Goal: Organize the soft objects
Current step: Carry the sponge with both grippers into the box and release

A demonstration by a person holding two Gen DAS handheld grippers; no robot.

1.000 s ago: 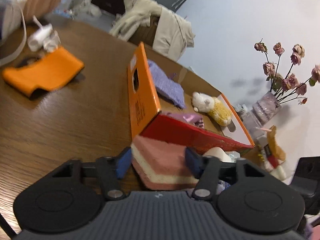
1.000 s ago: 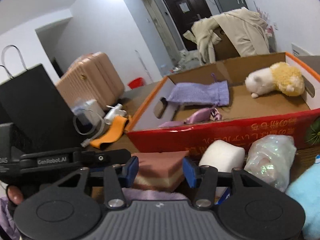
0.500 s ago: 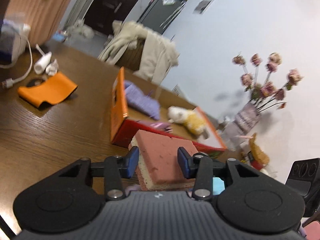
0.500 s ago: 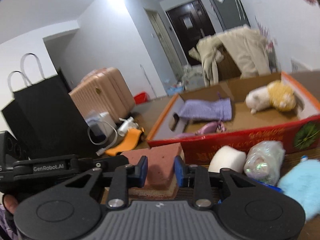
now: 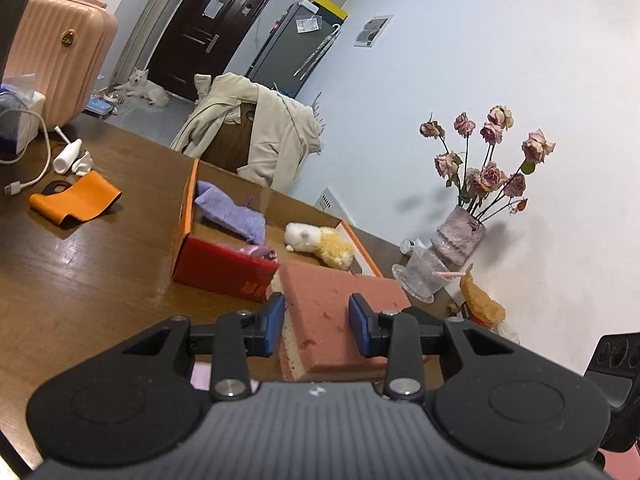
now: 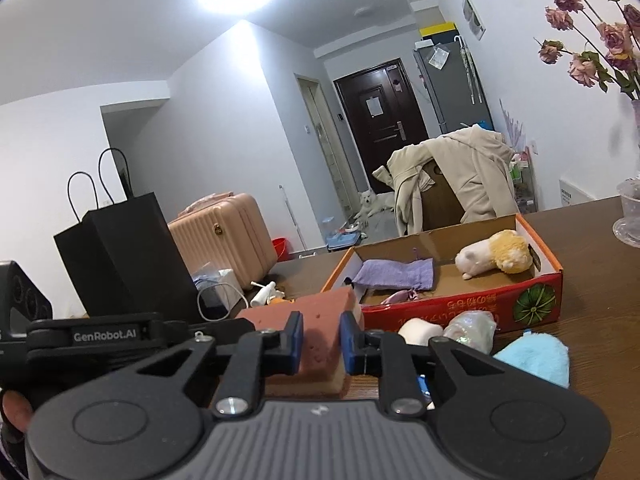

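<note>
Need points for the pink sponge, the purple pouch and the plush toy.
pink sponge [image 5: 340, 300]: left wrist view, top face between the claw fingers.
purple pouch [image 6: 394, 274]: right wrist view, middle of the fabric.
plush toy [image 6: 508, 254]: right wrist view, yellow body.

The table [image 5: 80, 264] is brown wood with a visible grain and a soft sheen. The box [image 6: 460, 304] is cardboard, printed glossy red outside and plain matt brown inside. The sponge [image 5: 332, 312] looks porous and matt. The pouch [image 6: 396, 274] is woven cloth, the toy [image 6: 496, 260] fluffy plush. The vase [image 5: 460, 236] looks like glass. The bag [image 6: 120, 256] is matt black paper.
</note>
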